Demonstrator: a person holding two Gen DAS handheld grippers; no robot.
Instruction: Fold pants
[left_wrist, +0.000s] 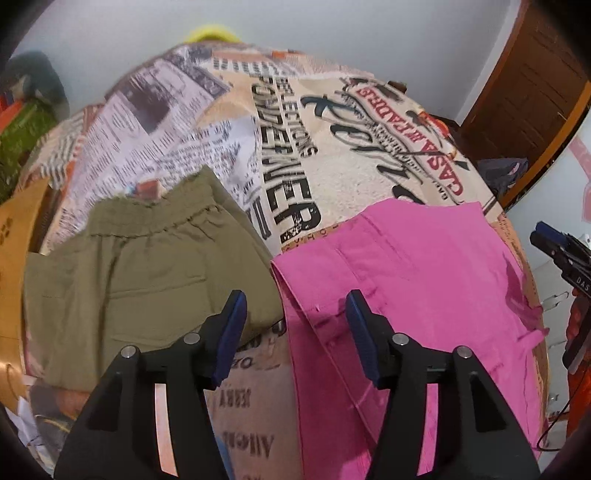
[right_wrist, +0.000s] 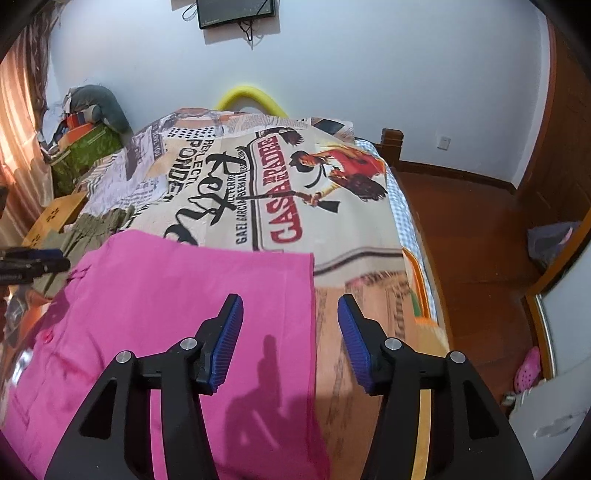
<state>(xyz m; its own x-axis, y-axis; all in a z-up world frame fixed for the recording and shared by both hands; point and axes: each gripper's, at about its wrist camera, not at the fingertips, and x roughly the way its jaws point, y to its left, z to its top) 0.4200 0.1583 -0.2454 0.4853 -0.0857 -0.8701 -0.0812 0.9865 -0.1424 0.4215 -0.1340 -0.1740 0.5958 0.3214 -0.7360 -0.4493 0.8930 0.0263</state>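
Observation:
Pink pants (left_wrist: 417, 295) lie flat on a bed with a newspaper-print cover (left_wrist: 332, 166); they also show in the right wrist view (right_wrist: 184, 314). My left gripper (left_wrist: 295, 317) is open and empty, hovering over the pants' left edge. My right gripper (right_wrist: 290, 321) is open and empty above the pants' right edge, with its shadow on the cloth. The right gripper shows at the right rim of the left wrist view (left_wrist: 561, 254). The left gripper shows at the left rim of the right wrist view (right_wrist: 33, 264).
Folded olive-green pants (left_wrist: 140, 273) lie left of the pink ones. Boxes and clutter (right_wrist: 81, 144) sit at the bed's far left. A wooden floor (right_wrist: 472, 258) and a pink shoe (right_wrist: 528, 369) are to the right. A monitor (right_wrist: 236, 13) hangs on the wall.

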